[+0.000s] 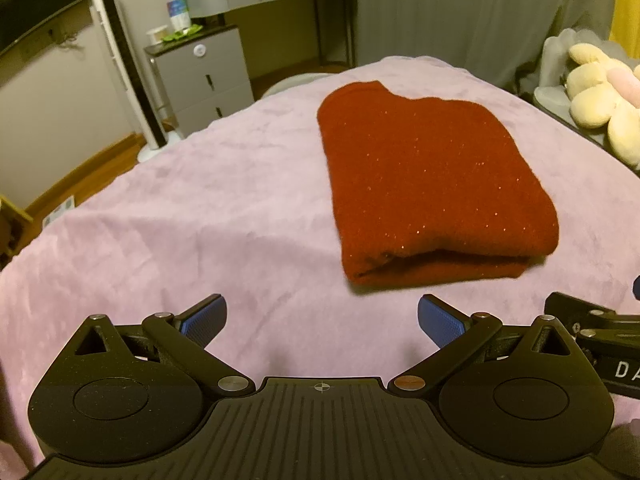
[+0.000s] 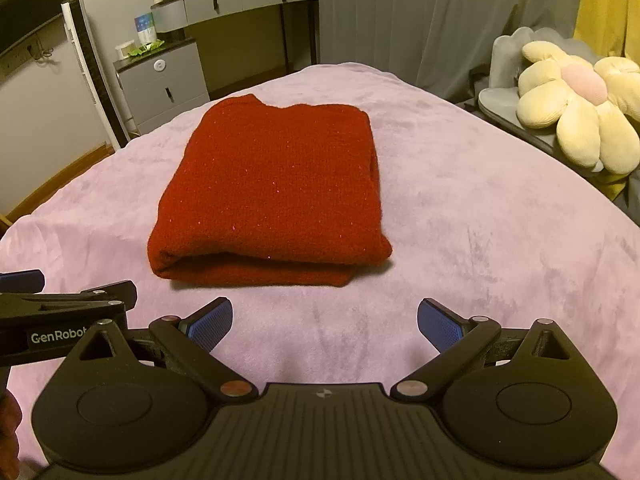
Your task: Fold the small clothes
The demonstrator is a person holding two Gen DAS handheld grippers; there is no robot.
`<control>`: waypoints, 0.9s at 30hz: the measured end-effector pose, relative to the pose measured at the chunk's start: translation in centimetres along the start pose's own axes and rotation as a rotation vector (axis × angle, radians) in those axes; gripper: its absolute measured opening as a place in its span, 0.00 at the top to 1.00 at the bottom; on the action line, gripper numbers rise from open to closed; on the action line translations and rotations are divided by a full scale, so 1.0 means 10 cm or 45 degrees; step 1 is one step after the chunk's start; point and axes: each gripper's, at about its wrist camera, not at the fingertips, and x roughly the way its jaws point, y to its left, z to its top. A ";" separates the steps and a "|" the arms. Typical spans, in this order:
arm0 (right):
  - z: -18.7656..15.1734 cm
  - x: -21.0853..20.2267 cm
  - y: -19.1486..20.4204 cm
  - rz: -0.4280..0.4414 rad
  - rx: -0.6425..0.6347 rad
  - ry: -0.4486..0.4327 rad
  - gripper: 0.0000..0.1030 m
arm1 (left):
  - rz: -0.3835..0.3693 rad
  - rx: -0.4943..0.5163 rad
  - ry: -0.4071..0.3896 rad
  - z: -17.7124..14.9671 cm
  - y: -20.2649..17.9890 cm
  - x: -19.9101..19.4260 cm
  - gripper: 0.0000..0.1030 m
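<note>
- Bedroom setting: a bed (image 1: 200, 208) covered by a lilac plush blanket (image 2: 460, 220) fills most of both views, its nap faintly mottled and brushed in patches.
- Beyond the bed's far edge stand a grey dressing table (image 2: 248, 0) with bottles on top, a grey drawer unit (image 2: 164, 84) with dark handles, and a tall white tower fan (image 1: 120, 64) by the wall; grey curtains (image 2: 440, 12) hang behind.
- To the right, a grey chair (image 2: 504, 92) carries a cream flower-shaped cushion (image 2: 576, 108) with a pink centre.
- Wooden floor (image 1: 80, 172) shows along the left side.
- A folded red sweater (image 2: 272, 192) lies on the blanket near the middle of the bed, a rounded fold facing the cameras and layered edges visible beneath it.
- It lies ahead of both tongs and apart from them: ahead and to the right of the left tongs (image 1: 322, 320), ahead and slightly left of the right tongs (image 2: 324, 320).
- Both tongs have their fingers spread wide, nothing between them, held side by side over bare blanket.
- The sweater is a fuzzy knit flecked with tiny glittering specks; the tongs are matte black with blue ribbed pads (image 1: 204, 320).
</note>
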 end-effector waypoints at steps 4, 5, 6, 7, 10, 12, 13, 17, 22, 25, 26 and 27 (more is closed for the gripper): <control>0.00 0.00 -0.02 0.008 0.014 -0.002 0.04 | 0.028 0.034 -0.009 -0.01 -0.04 0.00 0.00; -0.01 -0.01 -0.02 0.007 0.013 -0.002 0.04 | 0.023 0.034 -0.010 0.00 -0.04 0.00 0.00; -0.01 0.00 -0.02 0.007 0.012 -0.001 0.04 | 0.016 0.030 -0.010 -0.01 -0.04 0.00 0.00; -0.01 0.00 -0.02 0.007 0.012 0.000 0.04 | 0.006 0.022 -0.008 -0.01 -0.03 0.00 0.00; -0.01 -0.01 -0.03 0.008 0.010 0.000 0.04 | -0.003 0.009 -0.007 -0.01 -0.01 -0.01 0.00; -0.01 -0.01 -0.03 0.011 0.012 0.001 0.04 | 0.002 0.013 -0.007 -0.01 0.00 -0.01 0.00; -0.01 -0.01 -0.03 0.012 0.013 0.001 0.04 | 0.004 0.014 -0.009 0.00 0.00 -0.01 0.00; -0.02 -0.01 -0.03 0.012 0.014 0.000 0.04 | -0.002 0.003 -0.013 0.00 0.01 -0.02 0.00; -0.03 -0.02 -0.03 0.016 0.017 -0.002 0.04 | -0.005 0.002 -0.014 0.00 0.01 -0.02 0.00; -0.03 -0.02 -0.02 0.014 0.019 -0.003 0.04 | -0.002 0.013 -0.015 0.00 0.01 -0.03 0.00; -0.03 -0.02 -0.02 0.014 0.020 -0.003 0.04 | 0.000 0.015 -0.015 0.00 0.01 -0.03 0.00; -0.04 -0.02 -0.02 0.013 0.021 -0.003 0.04 | 0.001 0.018 -0.016 0.00 0.00 -0.03 0.00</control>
